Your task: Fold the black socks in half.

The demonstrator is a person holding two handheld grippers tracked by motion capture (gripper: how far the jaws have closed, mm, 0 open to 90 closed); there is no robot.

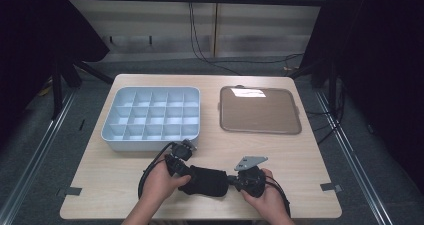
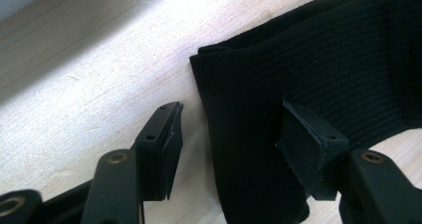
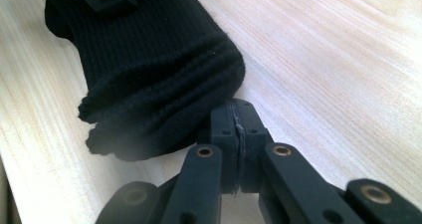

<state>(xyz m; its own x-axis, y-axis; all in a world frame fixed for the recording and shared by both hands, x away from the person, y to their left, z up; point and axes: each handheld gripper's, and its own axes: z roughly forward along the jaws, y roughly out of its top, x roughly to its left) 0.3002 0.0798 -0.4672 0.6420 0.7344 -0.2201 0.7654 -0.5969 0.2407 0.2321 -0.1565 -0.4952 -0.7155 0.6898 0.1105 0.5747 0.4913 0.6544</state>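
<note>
Now the black ribbed sock [image 1: 206, 181] is lying on the wooden worktop [image 1: 300, 155], near the front edge, between the two hands of the person; the left hand-held gripper [image 2: 226, 137] is standing with its jaws wide apart, one jaw on the bare wood just beside the folded edge of the sock and the other jaw over the fabric, so it is straddling this edge and is not pinching it; in the high view the left hand-held gripper [image 1: 176, 160] is sitting at the left end of the sock. The right hand-held gripper [image 3: 235, 134] is showing its jaws pressed together, with the tips just against the open cuff of the sock; whether a thin bit of fabric is caught between them, I cannot tell. Behind the hands, a pale blue compartment tray [image 1: 151, 116] is resting on the left part of the worktop, and a flat brown tray [image 1: 260, 111] is lying to its right, well apart from the sock; no writing or brand is readable on any of these things.
</note>
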